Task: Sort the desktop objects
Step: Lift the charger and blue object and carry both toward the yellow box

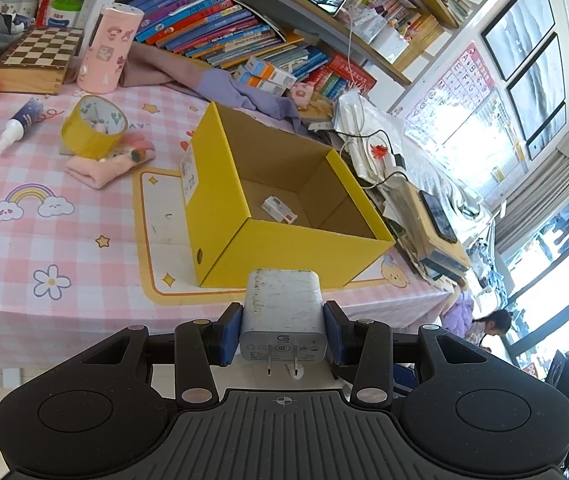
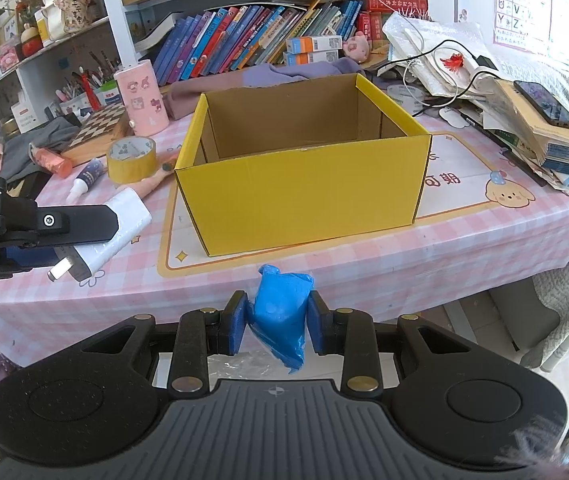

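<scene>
Presently, left wrist view. Left gripper (image 1: 283,330), bottom centre: blue pads pinching one white charger plug (image 1: 282,306) by its flat sides, two prongs pointing back toward the camera. Judged rigid, smooth-shelled and light; the broad side faces are the sound place to hold it, and it would likely slip only if the squeeze eased. It hangs short of the table edge, in front of one yellow box (image 1: 220,236) at frame centre, open-topped, cardboard walls stiff but thin. Inside the box: one small white carton (image 1: 279,209) on the floor. Upper left of frame, on the pink checked tablecloth (image 1: 44,216): one yellow tape roll (image 1: 94,126), resting on a pink folded cloth (image 1: 110,164); one glue bottle (image 1: 20,125); one pink cylinder canister (image 1: 109,49); one chessboard box (image 1: 38,58).

Right wrist view. Right gripper (image 2: 278,320), bottom centre: pads pressed onto one crumpled blue bag (image 2: 282,312), which bulges above and trails below the pads. Judged soft, very light, slick; a mid-body pinch suits it, though loose folds may snag on the box rim. It hangs before the table edge, below the yellow box, whose floor is hidden from this angle. Left edge of frame: the left gripper and its plug, side-on.
</scene>
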{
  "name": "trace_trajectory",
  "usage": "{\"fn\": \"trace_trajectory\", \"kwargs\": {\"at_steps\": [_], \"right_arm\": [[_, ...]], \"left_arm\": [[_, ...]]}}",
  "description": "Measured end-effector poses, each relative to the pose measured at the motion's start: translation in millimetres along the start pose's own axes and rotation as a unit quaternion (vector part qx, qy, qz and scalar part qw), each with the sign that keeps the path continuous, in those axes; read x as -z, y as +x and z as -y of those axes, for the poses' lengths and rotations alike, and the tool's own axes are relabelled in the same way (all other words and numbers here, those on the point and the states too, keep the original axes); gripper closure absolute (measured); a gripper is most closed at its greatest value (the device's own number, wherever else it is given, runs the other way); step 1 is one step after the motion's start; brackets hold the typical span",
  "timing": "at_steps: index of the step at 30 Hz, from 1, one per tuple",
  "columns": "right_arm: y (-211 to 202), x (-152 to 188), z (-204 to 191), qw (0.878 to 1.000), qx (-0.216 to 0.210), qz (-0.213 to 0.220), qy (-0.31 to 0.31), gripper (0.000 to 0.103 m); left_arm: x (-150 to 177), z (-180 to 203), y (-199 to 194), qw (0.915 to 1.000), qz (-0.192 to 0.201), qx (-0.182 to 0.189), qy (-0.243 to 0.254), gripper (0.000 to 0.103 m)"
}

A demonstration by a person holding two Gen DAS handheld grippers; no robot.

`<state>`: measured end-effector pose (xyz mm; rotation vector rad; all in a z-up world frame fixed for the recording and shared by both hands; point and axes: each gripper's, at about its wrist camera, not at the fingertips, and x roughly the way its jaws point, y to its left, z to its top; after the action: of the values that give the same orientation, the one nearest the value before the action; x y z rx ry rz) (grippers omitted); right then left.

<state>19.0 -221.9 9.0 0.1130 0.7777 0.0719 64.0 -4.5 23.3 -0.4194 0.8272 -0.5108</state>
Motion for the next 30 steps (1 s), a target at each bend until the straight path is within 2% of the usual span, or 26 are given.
{"fn": "trace_trajectory", "kwargs": {"at_steps": [20,30], "right_arm": [[5,-2,4,1.0,0.013,-0.003,0.003,0.074],[17,-27,18,1.0,0.007,0.003,0.005,0.074]], "left_arm": [[-5,-2,12,0.9999,-0.005,0.012,-0.003,0.061],[-23,12,27,0.9996,0.017,-0.001,0.022,0.061]]}}
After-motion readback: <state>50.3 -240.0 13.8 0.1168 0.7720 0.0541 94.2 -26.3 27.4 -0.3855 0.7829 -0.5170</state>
